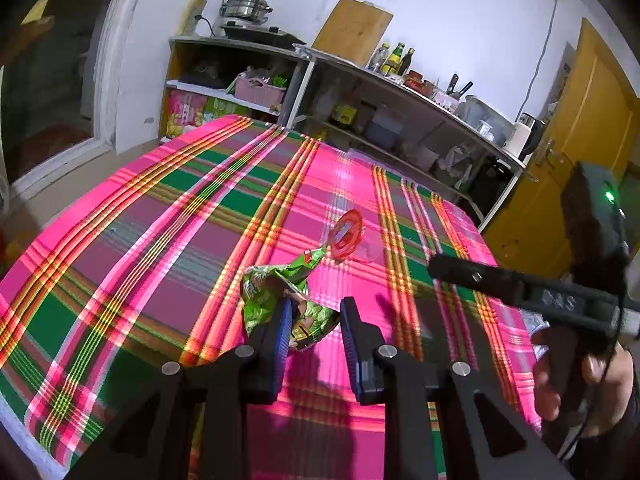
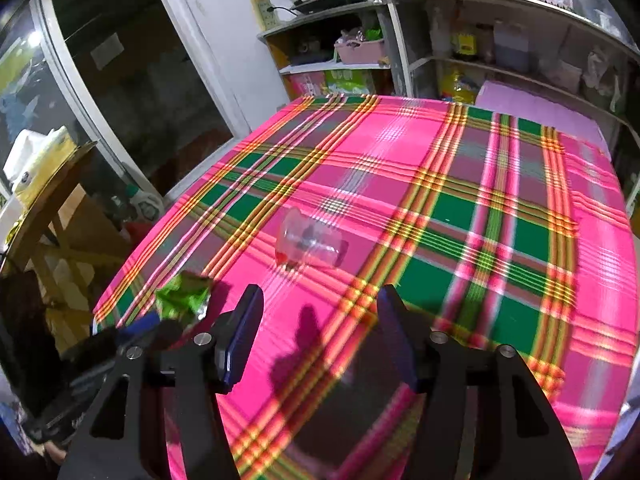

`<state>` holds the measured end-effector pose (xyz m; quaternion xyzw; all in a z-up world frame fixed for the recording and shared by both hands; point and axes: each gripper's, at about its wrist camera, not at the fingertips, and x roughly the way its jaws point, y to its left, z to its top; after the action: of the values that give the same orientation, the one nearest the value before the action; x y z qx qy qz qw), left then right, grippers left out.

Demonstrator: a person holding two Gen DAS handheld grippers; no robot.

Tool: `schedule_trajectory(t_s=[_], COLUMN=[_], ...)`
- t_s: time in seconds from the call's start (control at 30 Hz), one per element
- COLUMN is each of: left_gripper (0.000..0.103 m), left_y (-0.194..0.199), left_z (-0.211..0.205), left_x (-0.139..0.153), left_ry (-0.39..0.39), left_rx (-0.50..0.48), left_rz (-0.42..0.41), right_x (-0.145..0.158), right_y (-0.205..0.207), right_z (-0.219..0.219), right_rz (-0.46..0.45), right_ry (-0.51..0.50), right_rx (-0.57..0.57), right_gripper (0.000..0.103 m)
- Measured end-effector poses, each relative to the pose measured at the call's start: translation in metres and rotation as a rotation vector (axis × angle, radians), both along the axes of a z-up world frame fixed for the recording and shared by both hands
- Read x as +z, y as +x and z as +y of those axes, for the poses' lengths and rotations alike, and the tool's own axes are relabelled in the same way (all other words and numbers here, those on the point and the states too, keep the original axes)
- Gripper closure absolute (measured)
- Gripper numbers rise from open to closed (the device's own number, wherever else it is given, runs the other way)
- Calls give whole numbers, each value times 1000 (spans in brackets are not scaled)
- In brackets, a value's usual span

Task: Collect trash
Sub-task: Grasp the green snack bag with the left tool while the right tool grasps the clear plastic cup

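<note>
holding the green wrapper [image 1: 280,300] clamped in my left gripper [image 1: 316,312], i aim my right gripper [image 2: 320,300], jaws apart, at the clear cup [image 2: 310,244] mid-table.

A plaid-clothed table [image 2: 520,208] carries a clear plastic cup [image 2: 310,242] on its side.

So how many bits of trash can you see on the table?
2. A green wrapper between the left gripper's fingers, and a clear plastic cup with a red rim lying on the cloth beyond it. More could be hidden out of view.
</note>
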<state>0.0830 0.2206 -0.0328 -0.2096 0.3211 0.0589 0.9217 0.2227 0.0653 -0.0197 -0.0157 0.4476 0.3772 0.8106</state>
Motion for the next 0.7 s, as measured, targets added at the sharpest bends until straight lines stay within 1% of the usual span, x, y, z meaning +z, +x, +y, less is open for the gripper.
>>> schedule_trajectory(t_s=[0.07, 0.2, 0.27, 0.37, 0.4, 0.5, 0.53, 0.6, 0.7], left_gripper=[78, 76, 73, 67, 65, 62, 58, 53, 53], left_y=[-2, -6, -8, -11, -14, -22, -23, -23, -18], left_z=[4, 5, 4, 2, 1, 0, 2, 6, 10], left_x=[-4, -7, -8, -9, -8, -5, -5, -6, -6], left_ry=[-8, -27, -34, -25, -24, -4, 1, -4, 0], left_rx=[3, -3, -2, 9, 13, 34, 43, 55, 57], left_rz=[10, 16, 29, 53, 53, 45, 41, 46, 48], right_x=[-4, -11, -12, -14, -14, -15, -15, -15, -15], right_y=[5, 16, 18, 22, 23, 26, 27, 28, 30], right_z=[7, 19, 22, 24, 24, 25, 26, 26, 29], right_rz=[9, 29, 23, 25, 25, 27, 28, 27, 28], right_ry=[1, -2, -5, -6, -6, -7, -7, -8, -10], right_rx=[-2, -8, -14, -31, -34, -41, -43, -47, -51], right_gripper=[38, 38, 38, 38, 38, 38, 38, 38, 38])
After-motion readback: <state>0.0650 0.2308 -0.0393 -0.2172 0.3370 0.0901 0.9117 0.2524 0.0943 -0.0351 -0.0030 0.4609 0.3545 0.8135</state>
